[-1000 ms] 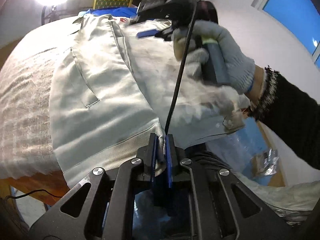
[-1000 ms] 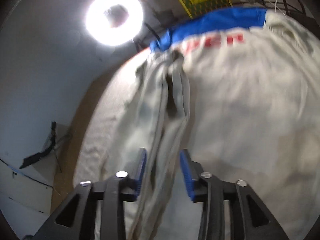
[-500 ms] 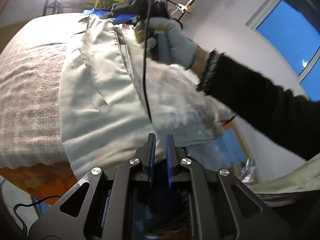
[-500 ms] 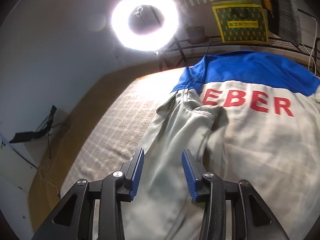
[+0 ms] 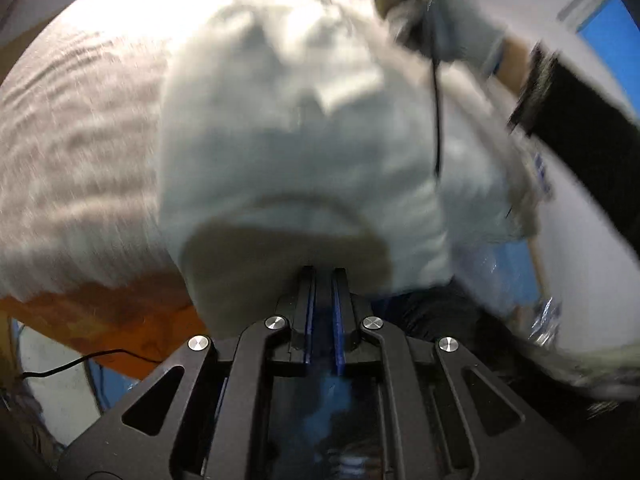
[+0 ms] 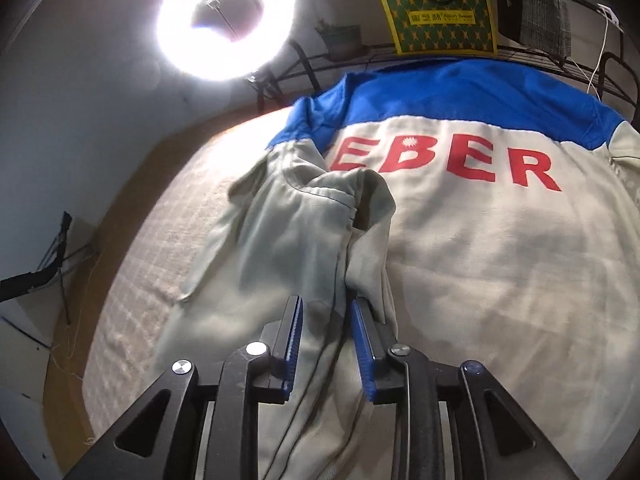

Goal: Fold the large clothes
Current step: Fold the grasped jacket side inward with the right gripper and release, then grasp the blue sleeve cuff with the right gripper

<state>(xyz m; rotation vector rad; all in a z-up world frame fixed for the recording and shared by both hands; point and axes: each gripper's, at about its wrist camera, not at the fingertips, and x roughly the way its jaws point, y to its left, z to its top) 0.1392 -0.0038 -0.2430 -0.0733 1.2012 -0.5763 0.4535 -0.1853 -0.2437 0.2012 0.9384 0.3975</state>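
Left wrist view, blurred: left gripper jaws nearly closed, pinching the near hem of the grey jacket on the bed. Right wrist view: right gripper jaws open, astride the sleeve laid inward. Folding looked barely begun.

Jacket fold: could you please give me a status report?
Left tongs shut on jacket hem. Right tongs open over sleeve. Nothing blocking.

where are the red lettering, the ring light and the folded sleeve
red lettering (image 6: 444,162): right wrist view, on the middle letters.
ring light (image 6: 226,20): right wrist view, on its glowing ring.
folded sleeve (image 6: 292,232): right wrist view, on its grey cloth.
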